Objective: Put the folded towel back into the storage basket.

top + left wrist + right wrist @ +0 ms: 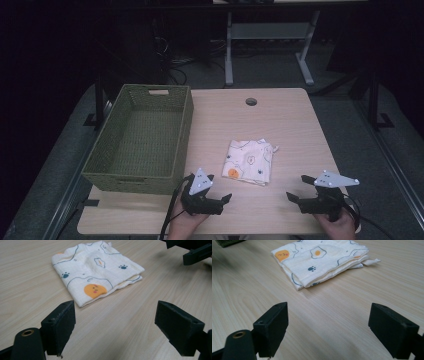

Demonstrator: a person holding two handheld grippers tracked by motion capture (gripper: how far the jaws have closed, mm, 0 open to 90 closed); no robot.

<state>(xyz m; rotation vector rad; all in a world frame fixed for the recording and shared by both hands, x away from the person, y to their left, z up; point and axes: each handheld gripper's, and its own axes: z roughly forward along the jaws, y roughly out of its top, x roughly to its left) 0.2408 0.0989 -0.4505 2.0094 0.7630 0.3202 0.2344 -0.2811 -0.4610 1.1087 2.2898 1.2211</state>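
A folded cream cloth [250, 161] printed with eggs, paw marks and an orange face lies flat near the middle of the wooden table [280, 120]. My left gripper [224, 201] rests near the front edge, left of and nearer than the cloth, jaws wide apart and empty. In the left gripper view the cloth [97, 270] lies ahead of the left gripper [122, 327]. My right gripper [294, 199] sits at the front right, open and empty. From the right gripper [337, 330] the cloth [322, 260] lies ahead, its folded edges facing me.
A green woven basket [172, 122] stands on the table's left side, nothing inside it. A round cable hole [251, 101] sits near the far edge. The other gripper's jaws [197, 253] show at the top right of the left gripper view. Desk legs [229, 50] stand beyond.
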